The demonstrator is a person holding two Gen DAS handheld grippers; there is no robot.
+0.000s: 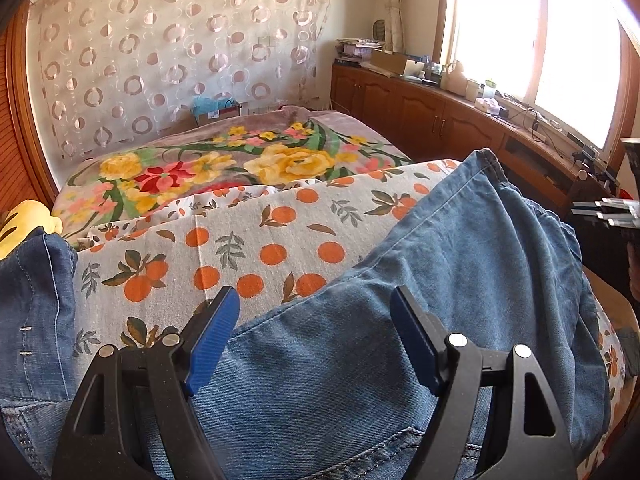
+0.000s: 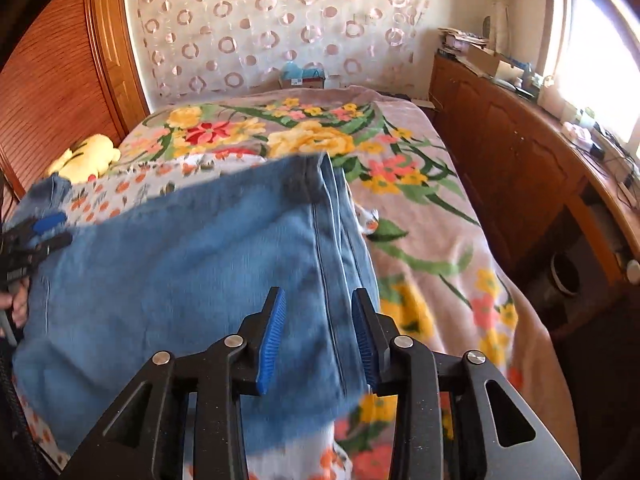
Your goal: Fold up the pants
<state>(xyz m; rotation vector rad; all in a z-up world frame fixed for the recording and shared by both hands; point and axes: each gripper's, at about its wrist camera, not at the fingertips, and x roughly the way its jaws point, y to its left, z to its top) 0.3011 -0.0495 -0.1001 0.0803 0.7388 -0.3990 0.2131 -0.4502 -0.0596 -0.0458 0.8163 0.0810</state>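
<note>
Two grippers hover over the pants [image 2: 192, 280] on the bed [image 2: 440, 216]; the leg runs toward eleven o'clock. Right gripper [image 2: 320, 336], fingers apart, straddles the side seam, nearer; left gripper [image 1: 316, 336] gapes empty.

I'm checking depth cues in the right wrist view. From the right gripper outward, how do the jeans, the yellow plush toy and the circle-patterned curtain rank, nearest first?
1. The jeans, directly under the right gripper, spreading left.
2. The yellow plush toy, far left on the bed, beside the wooden panel.
3. The circle-patterned curtain, on the back wall beyond the bed's far end.
</note>
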